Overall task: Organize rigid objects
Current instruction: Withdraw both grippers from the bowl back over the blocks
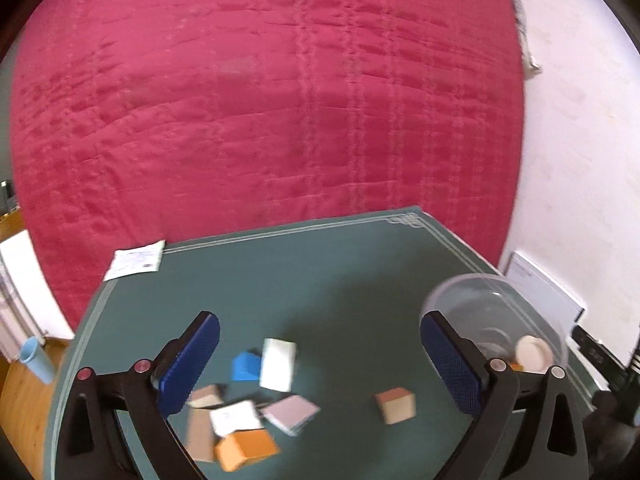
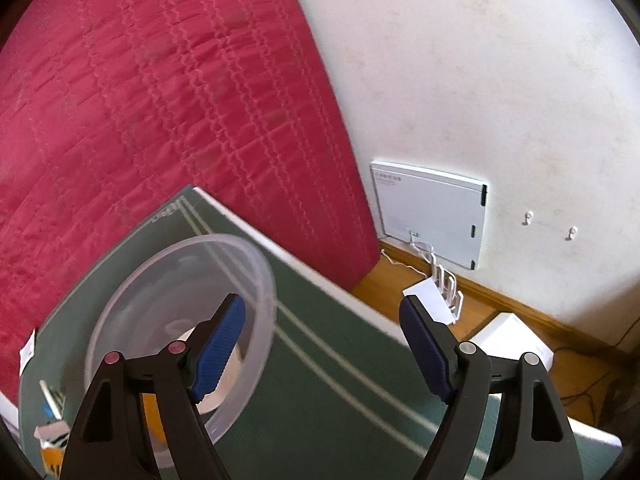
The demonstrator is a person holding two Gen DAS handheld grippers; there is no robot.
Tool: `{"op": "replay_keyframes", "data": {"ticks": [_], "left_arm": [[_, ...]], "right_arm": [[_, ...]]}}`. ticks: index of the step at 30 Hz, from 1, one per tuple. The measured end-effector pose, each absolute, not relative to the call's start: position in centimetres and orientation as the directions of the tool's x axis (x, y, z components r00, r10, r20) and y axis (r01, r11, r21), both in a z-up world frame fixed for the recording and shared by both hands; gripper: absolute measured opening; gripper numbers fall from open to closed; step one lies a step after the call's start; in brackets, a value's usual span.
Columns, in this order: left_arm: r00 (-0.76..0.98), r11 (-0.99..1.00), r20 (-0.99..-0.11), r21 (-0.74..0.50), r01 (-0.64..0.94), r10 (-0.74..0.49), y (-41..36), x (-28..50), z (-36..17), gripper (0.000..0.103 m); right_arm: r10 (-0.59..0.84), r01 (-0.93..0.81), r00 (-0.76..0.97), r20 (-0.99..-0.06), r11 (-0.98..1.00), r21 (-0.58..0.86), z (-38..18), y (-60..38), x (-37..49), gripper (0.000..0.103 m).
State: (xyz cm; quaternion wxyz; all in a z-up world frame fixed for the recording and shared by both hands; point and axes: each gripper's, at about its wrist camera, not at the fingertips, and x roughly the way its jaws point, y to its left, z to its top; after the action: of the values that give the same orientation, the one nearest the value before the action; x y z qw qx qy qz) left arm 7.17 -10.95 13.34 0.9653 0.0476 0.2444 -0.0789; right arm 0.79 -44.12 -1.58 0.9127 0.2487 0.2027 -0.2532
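Observation:
In the left wrist view several small boxes lie on the green table [image 1: 320, 280]: a white box [image 1: 278, 364], a blue one [image 1: 245, 366], an orange one [image 1: 246, 449], a grey-lilac one [image 1: 294, 414] and a tan block [image 1: 395, 405] apart to the right. My left gripper [image 1: 320, 360] is open and empty above them. A clear plastic bowl [image 1: 496, 320] at the right holds a round cream object [image 1: 534, 354]. In the right wrist view my right gripper [image 2: 322, 344] is open and empty, its left finger over the bowl [image 2: 180, 320].
A red quilted bed [image 1: 260, 100] lies behind the table. A paper slip [image 1: 136, 264] sits at the table's far left corner. A blue cup [image 1: 36, 360] stands at the left. A white panel [image 2: 430, 212] leans on the wall, with a white router [image 2: 444, 288] on the wooden floor.

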Motion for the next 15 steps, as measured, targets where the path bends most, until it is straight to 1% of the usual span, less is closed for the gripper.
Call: {"op": "replay_keyframes", "data": {"ticks": [5, 8, 10, 11, 15], "left_arm": [[0.887, 0.994, -0.459, 0.059, 0.093, -0.055, -7.7, 7.4, 13.9, 0.102], [0.892, 0.998, -0.451, 0.05, 0.047, -0.019, -5.8, 7.6, 14.2, 0.102], [0.893, 0.999, -0.45, 0.051, 0.013, 0.011, -4.6, 7.9, 14.3, 0.102], [0.894, 0.998, -0.448, 0.056, -0.008, 0.033, -4.0, 8.0, 14.4, 0.102], [0.889, 0.996, -0.45, 0.048, -0.076, 0.09, -1.8, 8.3, 14.4, 0.102]], "right_arm": [[-0.311, 0.47, 0.851, -0.424, 0.812, 0.346, 1.2, -41.1, 0.0, 0.08], [-0.225, 0.362, 0.898, -0.378, 0.866, 0.345, 3.3, -38.5, -0.1, 0.08], [-0.139, 0.268, 0.922, -0.361, 0.903, 0.337, 4.3, -36.3, 0.1, 0.08], [-0.074, 0.199, 0.931, -0.358, 0.924, 0.325, 4.6, -34.6, 0.2, 0.08], [0.116, -0.004, 0.917, -0.382, 0.959, 0.283, 4.1, -29.6, 1.1, 0.079]]}}
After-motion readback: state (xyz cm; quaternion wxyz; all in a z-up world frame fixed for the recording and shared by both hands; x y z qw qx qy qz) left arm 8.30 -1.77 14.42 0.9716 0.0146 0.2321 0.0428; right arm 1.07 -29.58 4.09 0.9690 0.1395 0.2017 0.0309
